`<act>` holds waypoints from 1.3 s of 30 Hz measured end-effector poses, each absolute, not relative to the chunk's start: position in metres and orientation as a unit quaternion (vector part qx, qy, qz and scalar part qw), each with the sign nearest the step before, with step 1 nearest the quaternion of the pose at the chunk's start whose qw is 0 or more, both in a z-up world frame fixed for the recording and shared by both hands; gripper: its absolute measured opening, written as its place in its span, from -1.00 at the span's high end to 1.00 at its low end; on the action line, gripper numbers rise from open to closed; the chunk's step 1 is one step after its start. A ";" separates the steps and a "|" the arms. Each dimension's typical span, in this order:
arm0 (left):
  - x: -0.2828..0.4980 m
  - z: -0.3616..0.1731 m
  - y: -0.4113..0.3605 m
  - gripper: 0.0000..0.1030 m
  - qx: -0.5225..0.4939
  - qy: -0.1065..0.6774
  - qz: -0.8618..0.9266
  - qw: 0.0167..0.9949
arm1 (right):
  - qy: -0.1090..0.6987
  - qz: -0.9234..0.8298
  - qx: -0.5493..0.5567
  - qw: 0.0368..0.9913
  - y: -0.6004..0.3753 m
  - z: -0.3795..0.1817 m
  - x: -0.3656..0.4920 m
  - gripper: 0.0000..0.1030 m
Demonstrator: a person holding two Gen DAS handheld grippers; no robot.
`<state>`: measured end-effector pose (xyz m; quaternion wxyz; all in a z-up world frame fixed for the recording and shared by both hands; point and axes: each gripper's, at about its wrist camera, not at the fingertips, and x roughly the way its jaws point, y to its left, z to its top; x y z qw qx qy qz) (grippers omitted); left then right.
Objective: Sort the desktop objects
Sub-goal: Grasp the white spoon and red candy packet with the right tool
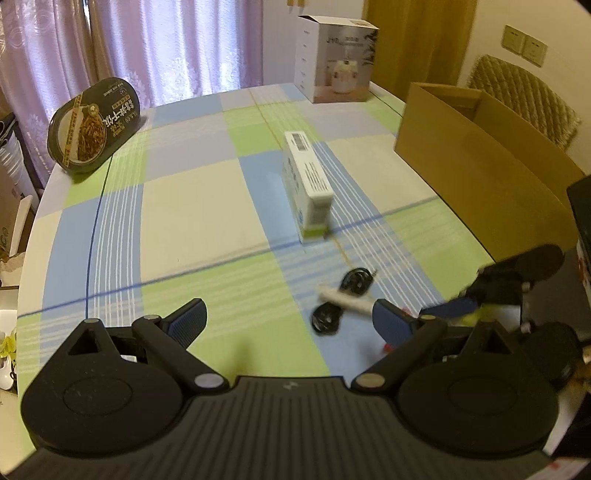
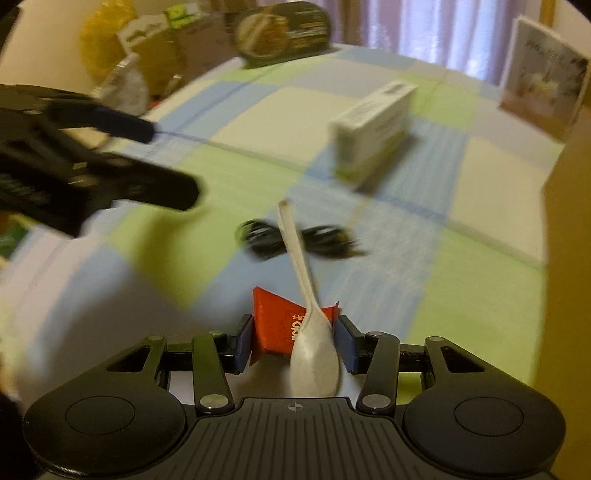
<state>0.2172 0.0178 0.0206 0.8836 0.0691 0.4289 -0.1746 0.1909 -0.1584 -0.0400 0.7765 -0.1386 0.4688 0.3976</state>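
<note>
The right tool was seen at the lower centre of the right wrist view, its blue pads closed on a red packet and the bowl of a white plastic spoon, whose handle pointed up the frame. Just beyond the handle a coiled black cable lay on the checked worktop. A white and green box stood further up, right of centre, and a dark oval food tray was propped at the top edge.

In the left wrist view the left tool was spread wide with nothing between its pads. The same cable lay blurred between the pads and the box. An open cardboard carton occupied the right side, and the tray leaned at the upper left
</note>
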 end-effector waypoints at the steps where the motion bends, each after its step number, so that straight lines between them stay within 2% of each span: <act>1: 0.212 0.020 0.020 -0.83 0.069 0.430 -0.177 0.882 | 0.470 0.409 -0.131 0.771 -0.158 -0.041 0.182 0.12; 3: 0.198 0.018 0.027 -0.83 0.072 0.433 -0.178 0.881 | 0.471 0.422 -0.124 0.765 -0.157 -0.041 0.168 -0.05; 5: 0.185 0.018 0.034 -0.83 0.073 0.434 -0.175 0.881 | 0.466 0.423 -0.138 0.765 -0.158 -0.041 0.157 -0.11; 9: 0.160 0.012 0.044 -0.83 0.072 0.443 -0.180 0.875 | 0.451 0.417 -0.173 0.770 -0.165 -0.042 0.141 -0.13; 13: 0.144 0.002 0.030 -0.83 0.116 0.446 -0.213 0.861 | 0.457 0.409 -0.153 0.775 -0.179 -0.043 0.138 -0.15; 16: 0.142 -0.005 0.020 -0.83 0.132 0.449 -0.230 0.853 | 0.471 0.409 -0.128 0.771 -0.190 -0.042 0.138 -0.30; 18: 0.144 -0.009 0.014 -0.83 0.134 0.451 -0.235 0.851 | 0.475 0.413 -0.118 0.768 -0.195 -0.041 0.135 -0.50; 26: 0.146 -0.012 -0.006 -0.83 0.150 0.448 -0.265 0.841 | 0.468 0.397 -0.136 0.778 -0.215 -0.044 0.133 -0.50; 31: 0.143 -0.014 -0.024 -0.83 0.172 0.444 -0.296 0.828 | 0.474 0.400 -0.124 0.774 -0.222 -0.044 0.137 0.01; 35: 0.143 -0.014 -0.037 -0.83 0.173 0.439 -0.311 0.825 | 0.472 0.406 -0.121 0.773 -0.222 -0.042 0.134 0.64; 36: 0.143 -0.015 -0.040 -0.82 0.174 0.439 -0.313 0.824 | 0.472 0.405 -0.122 0.774 -0.223 -0.042 0.133 0.71; 39: 0.145 -0.019 -0.049 -0.81 0.175 0.441 -0.315 0.822 | 0.469 0.385 -0.128 0.785 -0.227 -0.042 0.135 0.71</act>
